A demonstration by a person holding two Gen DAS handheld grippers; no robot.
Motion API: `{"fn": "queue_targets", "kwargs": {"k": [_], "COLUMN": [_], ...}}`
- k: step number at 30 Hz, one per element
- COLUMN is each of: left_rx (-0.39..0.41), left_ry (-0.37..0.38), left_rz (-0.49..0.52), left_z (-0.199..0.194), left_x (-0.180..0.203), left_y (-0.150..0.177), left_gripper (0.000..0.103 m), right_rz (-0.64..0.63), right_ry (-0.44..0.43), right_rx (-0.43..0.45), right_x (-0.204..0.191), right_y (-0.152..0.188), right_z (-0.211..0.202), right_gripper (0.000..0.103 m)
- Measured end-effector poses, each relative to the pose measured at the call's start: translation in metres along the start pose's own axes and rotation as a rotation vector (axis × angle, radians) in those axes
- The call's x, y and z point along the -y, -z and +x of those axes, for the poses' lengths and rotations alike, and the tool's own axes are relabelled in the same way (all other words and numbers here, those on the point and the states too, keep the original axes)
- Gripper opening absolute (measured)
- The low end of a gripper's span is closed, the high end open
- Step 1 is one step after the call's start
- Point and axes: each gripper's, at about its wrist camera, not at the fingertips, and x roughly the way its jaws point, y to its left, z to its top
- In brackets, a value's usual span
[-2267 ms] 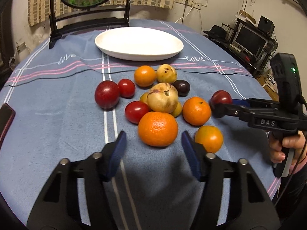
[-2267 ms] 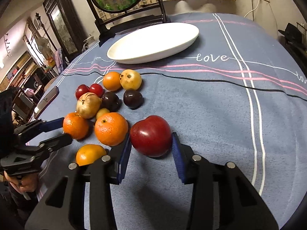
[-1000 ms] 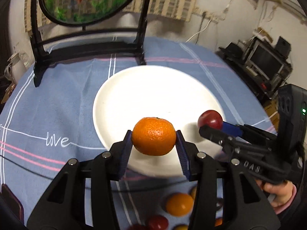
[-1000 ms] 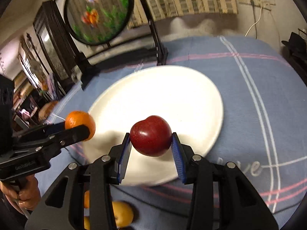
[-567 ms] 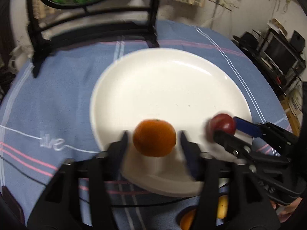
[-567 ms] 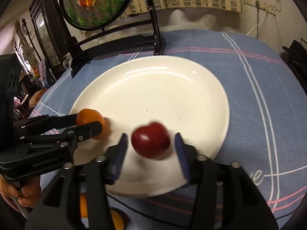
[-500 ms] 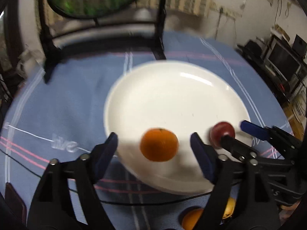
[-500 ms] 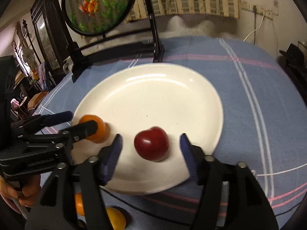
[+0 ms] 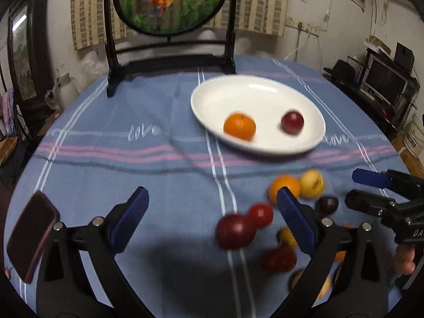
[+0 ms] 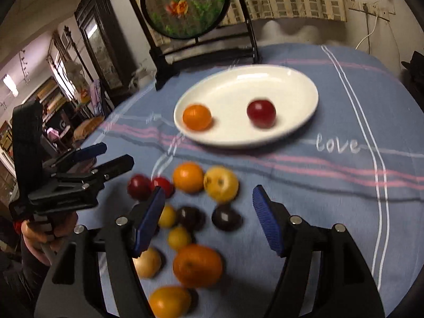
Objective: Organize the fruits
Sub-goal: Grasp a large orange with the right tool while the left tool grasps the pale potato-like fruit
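Observation:
A white oval plate [image 9: 204, 100] [image 10: 238, 90] lies on the blue cloth and holds an orange [image 9: 239, 127] [image 10: 197, 117] and a red plum [image 9: 292, 122] [image 10: 261, 113]. My left gripper [image 9: 212, 196] [image 10: 116, 155] hangs back from the plate over bare cloth, left of the fruit pile. Its jaws are opening wide with nothing between them. My right gripper [image 10: 208, 193] [image 9: 353, 188] is open above the pile, gripping nothing. The pile holds an orange [image 10: 188, 177], a yellow fruit [image 10: 221, 184], red fruits [image 10: 139, 186], dark plums [image 10: 226, 217] and a large orange [image 10: 197, 265].
A round fish picture on a black stand [image 9: 172, 2] rises at the table's far edge, behind the plate. A dark phone [image 9: 31, 238] lies at the near left of the cloth. A person's hand [image 10: 47, 235] holds the left gripper's handle.
Both grippers opened and let go of the orange and the red plum, which now rest on the plate. Both then pulled back from the plate toward the fruit pile.

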Motion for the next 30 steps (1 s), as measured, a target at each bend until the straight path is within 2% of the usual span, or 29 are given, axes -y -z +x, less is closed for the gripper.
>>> {"fn": "queue_targets", "kwargs": {"k": [4, 6, 8, 12, 18, 21, 26, 30], "left_rx": [-0.045, -0.031, -0.009, 0.011, 0.017, 0.013, 0.012, -0.014], "left_ry": [0.052, 0.076, 0.089, 0.114, 0.122, 0.122, 0.133, 0.229], "left_rz": [-0.028, -0.022, -0.005, 0.040, 0.087, 0.097, 0.113, 0.156], "left_z": [-0.004, -0.011, -0.017, -0.023, -0.026, -0.026, -0.028, -0.031], "left_x": [-0.009, -0.008, -0.004, 0.008, 0.016, 0.018, 0.021, 0.030], "left_y": [0.025, 0.031, 0.032, 0.036, 0.040, 0.041, 0.043, 0.049], "left_gripper": [0.099, 0.099, 0.099, 0.099, 0.099, 0.099, 0.099, 0.098], "right_rz": [-0.021, -0.040, -0.067, -0.095, -0.104, -0.103, -0.047, 0.024], "right_ry": [-0.021, -0.021, -0.004, 0.014, 0.022, 0.014, 0.001, 0.025], "right_rx": [-0.053, -0.062, -0.074, -0.120, -0.166, -0.161, -0.119, -0.046], "right_x": [-0.004, -0.009, -0.015, -0.020, -0.020, -0.020, -0.011, 0.004], "right_y": [0.020, 0.025, 0.028, 0.034, 0.042, 0.044, 0.041, 0.036], "right_z": [-0.005, -0.006, -0.003, 0.005, 0.012, 0.011, 0.002, -0.013], "right_gripper": [0.069, 0.069, 0.062, 0.055, 0.051, 0.045, 0.044, 0.044]}}
